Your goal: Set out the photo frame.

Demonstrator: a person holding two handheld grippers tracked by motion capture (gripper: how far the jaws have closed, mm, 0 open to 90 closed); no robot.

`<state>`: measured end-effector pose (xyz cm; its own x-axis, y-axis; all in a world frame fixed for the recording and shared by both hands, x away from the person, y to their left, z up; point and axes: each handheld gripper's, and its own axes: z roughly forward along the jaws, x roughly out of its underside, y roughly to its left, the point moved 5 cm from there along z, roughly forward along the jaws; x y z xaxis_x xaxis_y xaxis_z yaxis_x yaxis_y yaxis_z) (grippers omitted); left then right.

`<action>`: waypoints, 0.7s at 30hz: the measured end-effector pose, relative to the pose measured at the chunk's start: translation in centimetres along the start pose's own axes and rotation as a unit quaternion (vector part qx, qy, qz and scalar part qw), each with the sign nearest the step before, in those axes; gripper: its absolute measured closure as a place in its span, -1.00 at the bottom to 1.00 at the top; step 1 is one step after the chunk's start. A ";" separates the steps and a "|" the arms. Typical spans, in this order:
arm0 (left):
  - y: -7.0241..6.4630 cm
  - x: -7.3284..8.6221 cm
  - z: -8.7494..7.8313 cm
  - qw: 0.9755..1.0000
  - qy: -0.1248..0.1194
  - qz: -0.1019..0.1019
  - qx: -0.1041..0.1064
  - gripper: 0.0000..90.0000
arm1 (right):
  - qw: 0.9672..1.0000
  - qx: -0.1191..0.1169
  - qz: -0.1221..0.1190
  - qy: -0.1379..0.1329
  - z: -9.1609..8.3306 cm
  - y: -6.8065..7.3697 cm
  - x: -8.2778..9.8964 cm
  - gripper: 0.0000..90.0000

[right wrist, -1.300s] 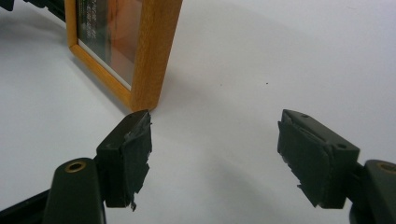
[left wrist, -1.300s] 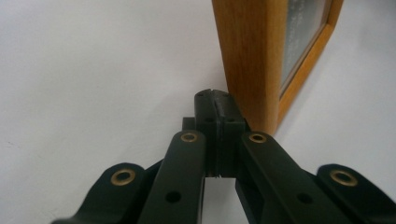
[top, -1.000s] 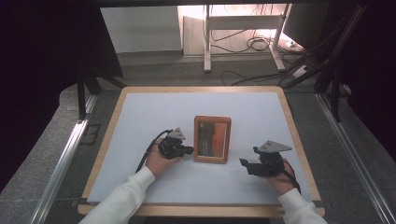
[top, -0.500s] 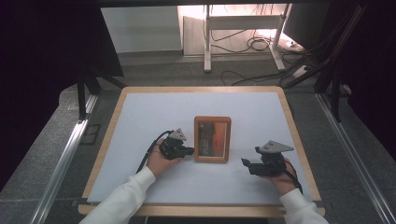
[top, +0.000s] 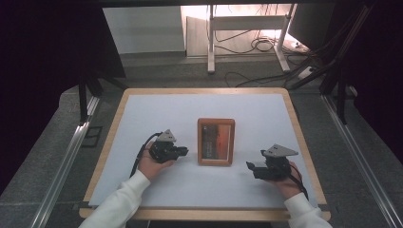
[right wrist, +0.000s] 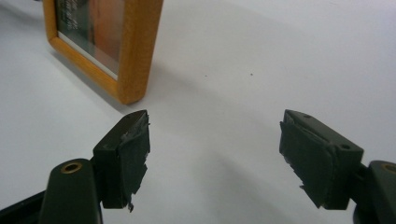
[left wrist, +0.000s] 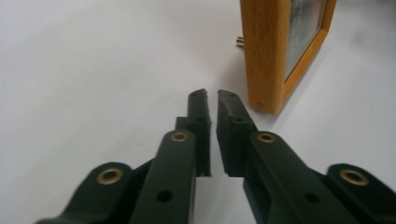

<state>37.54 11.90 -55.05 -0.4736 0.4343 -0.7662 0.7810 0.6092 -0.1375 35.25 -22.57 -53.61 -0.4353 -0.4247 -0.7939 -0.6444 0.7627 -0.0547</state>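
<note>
I see a wooden frame [top: 216, 141] lying flat near the middle of the white table [top: 142, 114], its long sides running away from me, with a dark picture and a reddish patch behind the glass. My left gripper [top: 183, 151] sits just beside the frame's left edge, held in the left hand [top: 152, 161], pointing toward the frame. In the left gripper view the frame [left wrist: 266, 51] stands just ahead and to the right of the left gripper [left wrist: 211, 95], whose jaws are nearly together with only a thin slit between them and nothing in it; a small brass peg [left wrist: 239, 42] shows at the frame's far side. My right gripper [top: 250, 167] rests near the frame's near right corner, apart from it, in the right hand [top: 285, 180]. In the right gripper view the right gripper [right wrist: 215, 122] has its jaws spread wide over bare table, with the frame [right wrist: 135, 51] ahead on the left, its corner close to the left jaw but not touching.
</note>
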 end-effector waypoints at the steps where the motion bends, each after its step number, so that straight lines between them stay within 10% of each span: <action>1: 0.0 0.2 -0.4 1.000 -0.003 -0.004 -0.005 0.69 | 1.000 0.002 0.002 0.000 0.0 -0.1 0.1 -0.46; 9: -0.2 2.9 -3.2 0.997 -0.010 -0.066 -0.049 0.01 | 1.000 0.014 0.010 -0.015 -0.7 -0.7 0.5 -0.46; 21: 1.0 4.3 -4.3 0.992 0.002 -0.050 -0.115 -0.21 | 0.998 0.048 0.033 -0.031 -0.2 -1.2 0.3 -0.46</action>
<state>34.57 17.23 -55.80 -0.5460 0.3660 -0.7536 0.6169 0.7842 -0.0662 35.78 -23.76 -53.64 -0.4322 -0.3434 -0.8338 -0.5514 0.8323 -0.0570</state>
